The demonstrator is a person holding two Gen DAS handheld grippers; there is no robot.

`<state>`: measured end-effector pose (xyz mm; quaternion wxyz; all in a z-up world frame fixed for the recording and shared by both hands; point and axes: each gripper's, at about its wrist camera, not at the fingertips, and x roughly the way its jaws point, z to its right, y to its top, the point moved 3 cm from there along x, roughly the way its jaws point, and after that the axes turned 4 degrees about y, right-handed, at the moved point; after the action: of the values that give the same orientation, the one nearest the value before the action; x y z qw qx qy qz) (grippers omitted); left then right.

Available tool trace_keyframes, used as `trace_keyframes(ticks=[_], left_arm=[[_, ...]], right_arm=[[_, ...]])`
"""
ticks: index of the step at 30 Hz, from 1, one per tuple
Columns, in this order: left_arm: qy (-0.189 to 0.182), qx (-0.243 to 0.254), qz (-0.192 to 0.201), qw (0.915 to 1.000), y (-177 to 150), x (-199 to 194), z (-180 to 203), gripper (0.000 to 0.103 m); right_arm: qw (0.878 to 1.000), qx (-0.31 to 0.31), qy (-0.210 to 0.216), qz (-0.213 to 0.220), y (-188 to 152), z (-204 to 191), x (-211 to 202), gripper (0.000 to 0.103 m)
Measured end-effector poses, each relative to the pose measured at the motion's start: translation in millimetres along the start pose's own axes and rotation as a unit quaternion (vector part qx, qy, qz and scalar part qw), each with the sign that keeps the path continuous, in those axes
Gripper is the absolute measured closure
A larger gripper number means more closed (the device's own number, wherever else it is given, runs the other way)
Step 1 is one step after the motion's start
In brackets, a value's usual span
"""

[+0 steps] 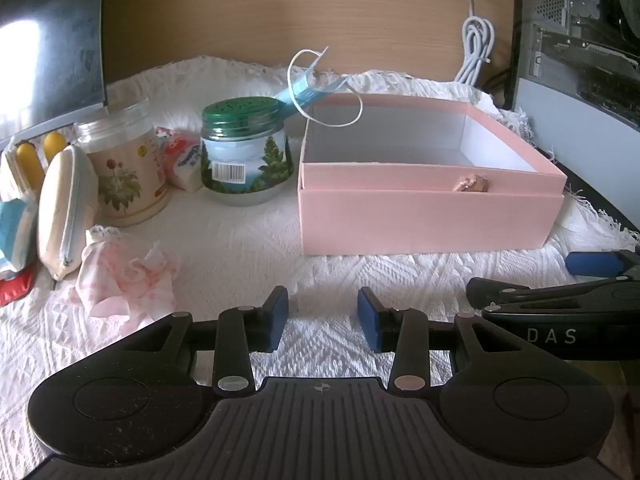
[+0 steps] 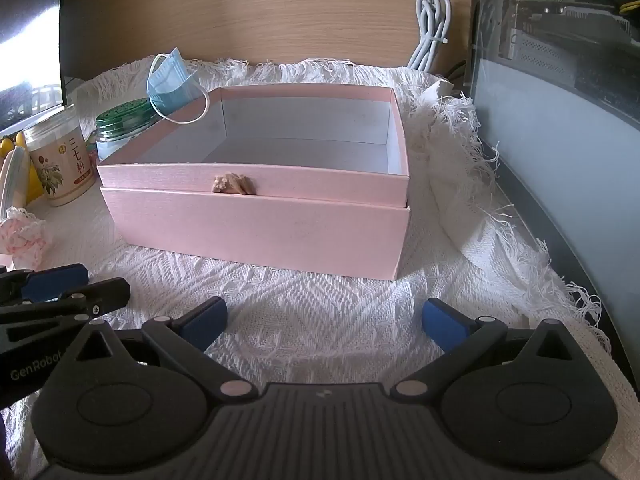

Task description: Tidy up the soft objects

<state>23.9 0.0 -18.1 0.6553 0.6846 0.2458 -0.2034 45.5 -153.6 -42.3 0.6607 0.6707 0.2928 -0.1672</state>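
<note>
A pink box [image 1: 428, 216] [image 2: 256, 232] stands open on the white knit cloth, its white inside bare. A blue face mask [image 1: 308, 88] [image 2: 170, 80] hangs over its back left corner. A crumpled pink-and-white cloth [image 1: 124, 280] [image 2: 24, 236] lies left of the box, beside a cream zip pouch [image 1: 66, 208]. A small soft packet [image 1: 184, 160] sits between two jars. My left gripper [image 1: 323, 316] hovers low over the cloth in front of the box, open, nothing between its pads. My right gripper [image 2: 326, 320] is beside it, open wide and empty.
A flower-print jar [image 1: 124, 168] and a green-lidded jar [image 1: 244, 152] stand left of the box. A computer case [image 2: 560, 120] walls off the right side, and a monitor [image 1: 48, 40] stands at the back left. A coiled white cable [image 2: 432, 20] hangs behind.
</note>
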Motion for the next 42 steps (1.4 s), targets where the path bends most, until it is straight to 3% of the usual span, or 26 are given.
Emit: trace_keyframes(ticks=[42], left_arm=[[-0.003, -0.004, 0.0, 1.0, 0.1, -0.1, 0.2, 0.06]], right_arm=[[1.0, 0.0, 0.0, 0.0, 0.0, 0.0, 0.0, 0.0]])
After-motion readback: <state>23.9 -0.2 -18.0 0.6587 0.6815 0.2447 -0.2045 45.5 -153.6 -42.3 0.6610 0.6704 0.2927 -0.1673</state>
